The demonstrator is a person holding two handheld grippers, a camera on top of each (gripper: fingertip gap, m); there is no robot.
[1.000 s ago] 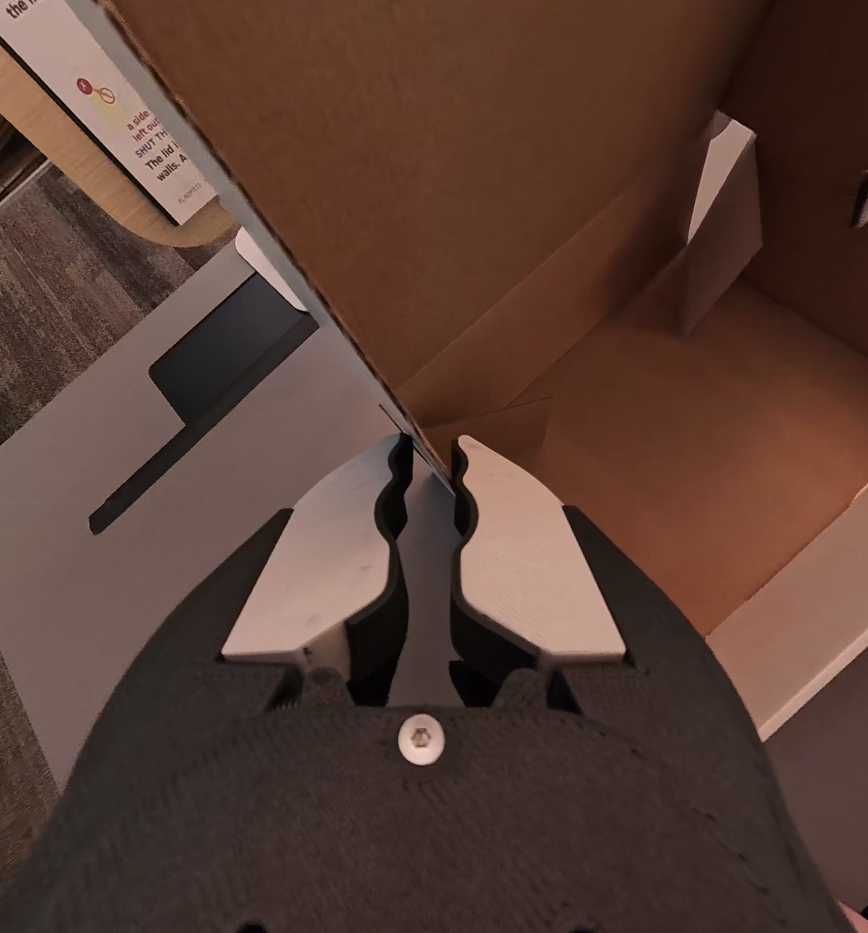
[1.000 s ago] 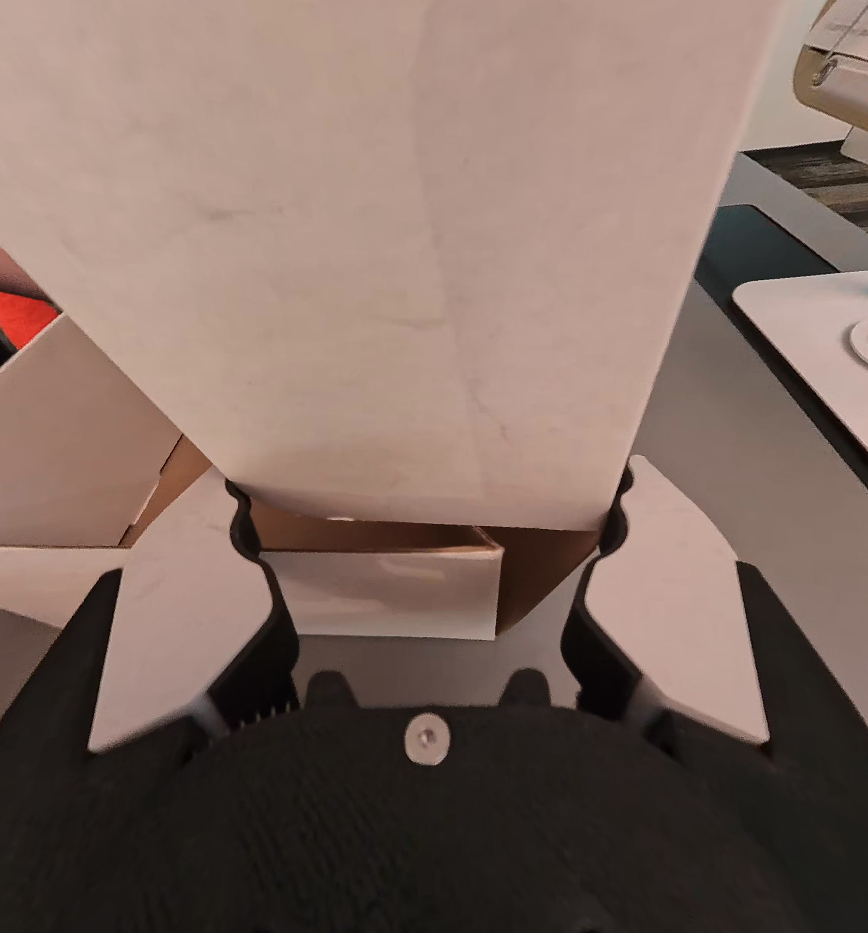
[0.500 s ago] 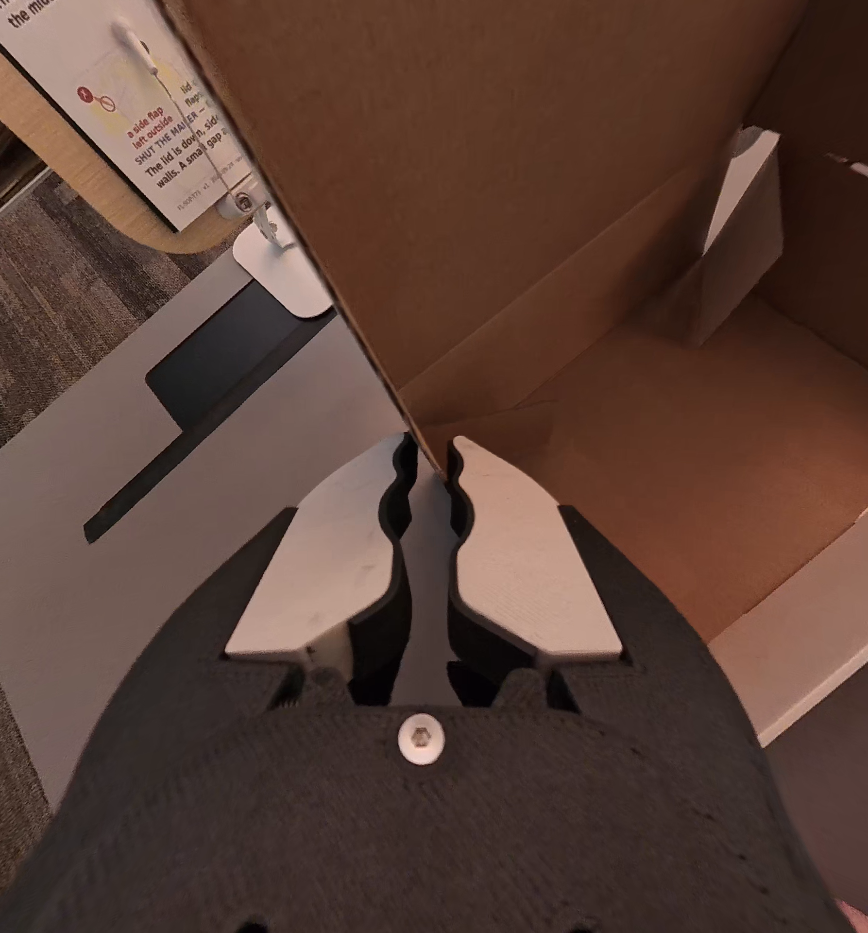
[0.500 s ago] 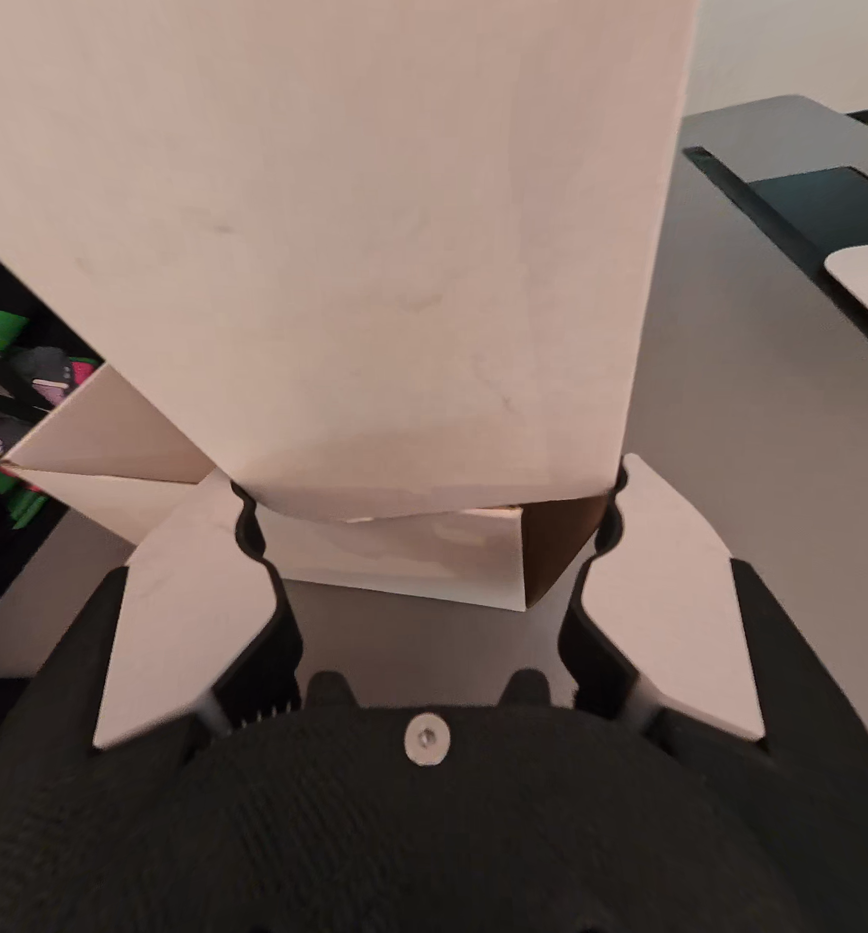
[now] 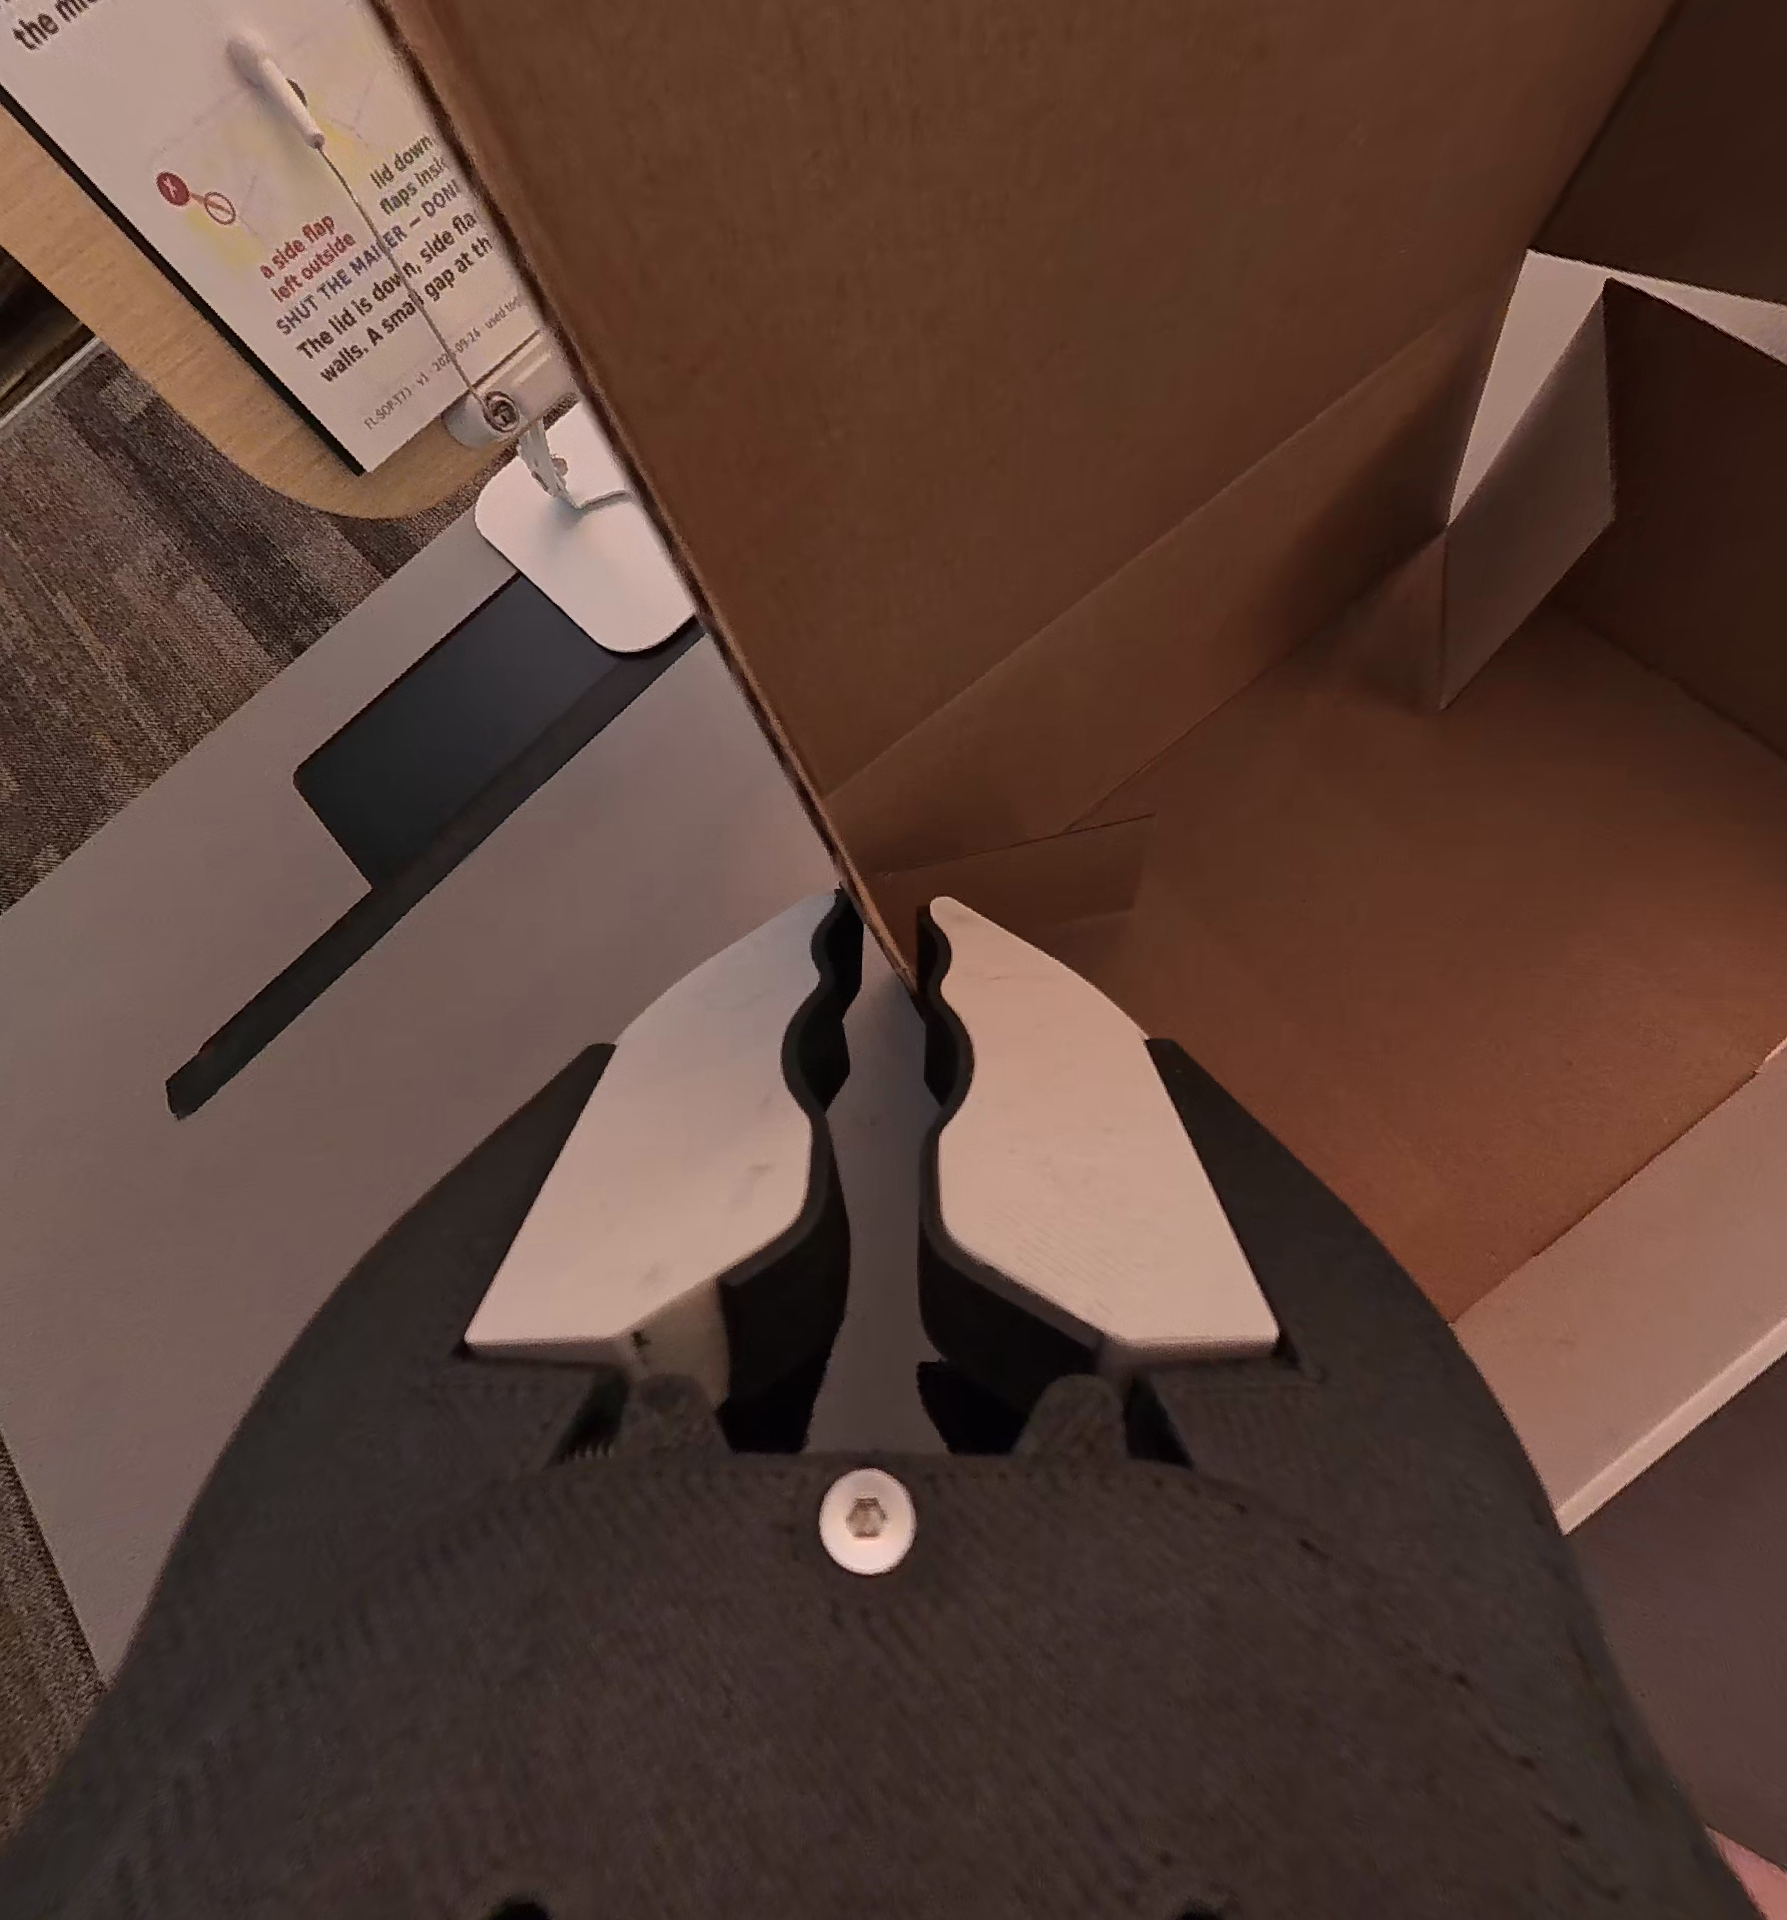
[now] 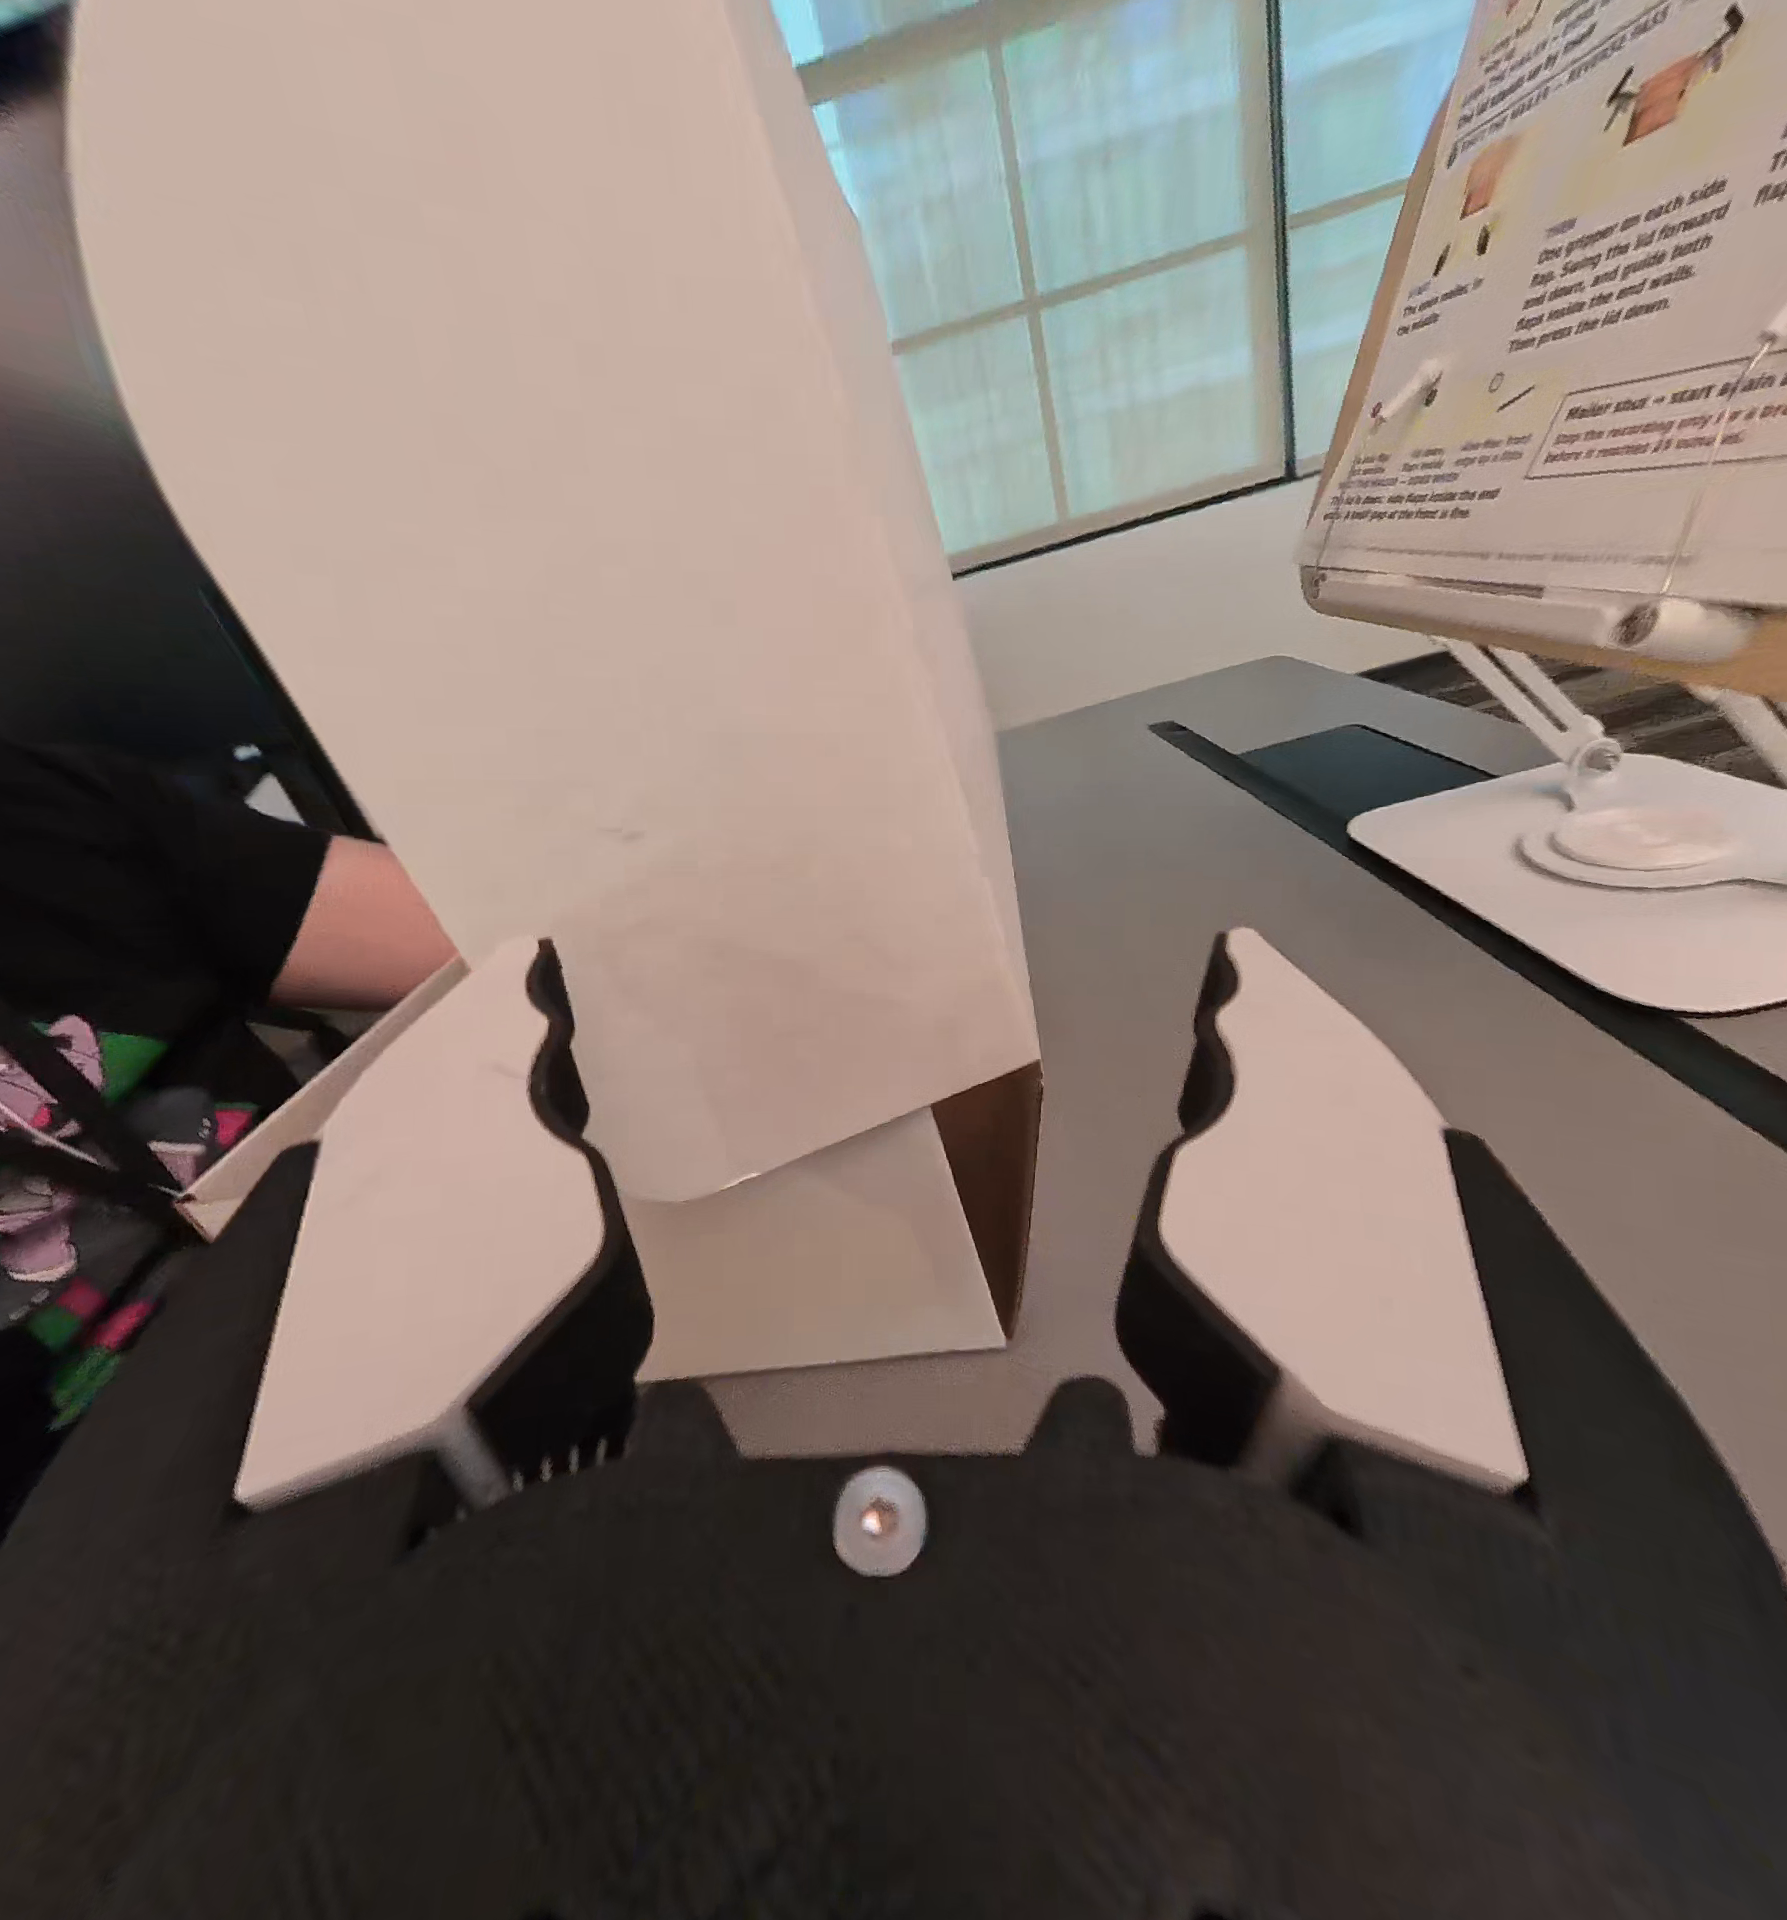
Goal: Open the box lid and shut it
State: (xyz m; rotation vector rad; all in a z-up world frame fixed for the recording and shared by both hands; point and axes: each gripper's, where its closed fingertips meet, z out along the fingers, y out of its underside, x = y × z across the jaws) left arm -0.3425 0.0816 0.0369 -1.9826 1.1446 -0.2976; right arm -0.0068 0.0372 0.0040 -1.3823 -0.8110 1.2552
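Observation:
The cardboard box lies open on the grey table [image 5: 141, 1039]. Its brown inside floor [image 5: 1388, 987] and white front wall [image 5: 1647, 1299] show in the left wrist view. The lid [image 5: 972, 364] stands raised, brown inner face toward me. My left gripper [image 5: 889, 914] is shut on the lid's side edge near its lower corner. In the right wrist view the lid's white outer face [image 6: 556, 520] stands nearly upright, with a brown side flap [image 6: 993, 1195] at its foot. My right gripper [image 6: 884, 945] is open behind the lid and holds nothing.
A white stand with a printed sheet [image 6: 1595, 364] sits on its base [image 6: 1647, 883] at the right; it also shows in the left wrist view [image 5: 349, 208]. A dark recessed strip [image 5: 453, 779] runs across the table. A person's arm [image 6: 369, 935] is beyond the box.
The lid has swung further up toward upright, with my left gripper still shut on its edge. My right gripper has drawn back and tilted up, so the lid no longer fills its view.

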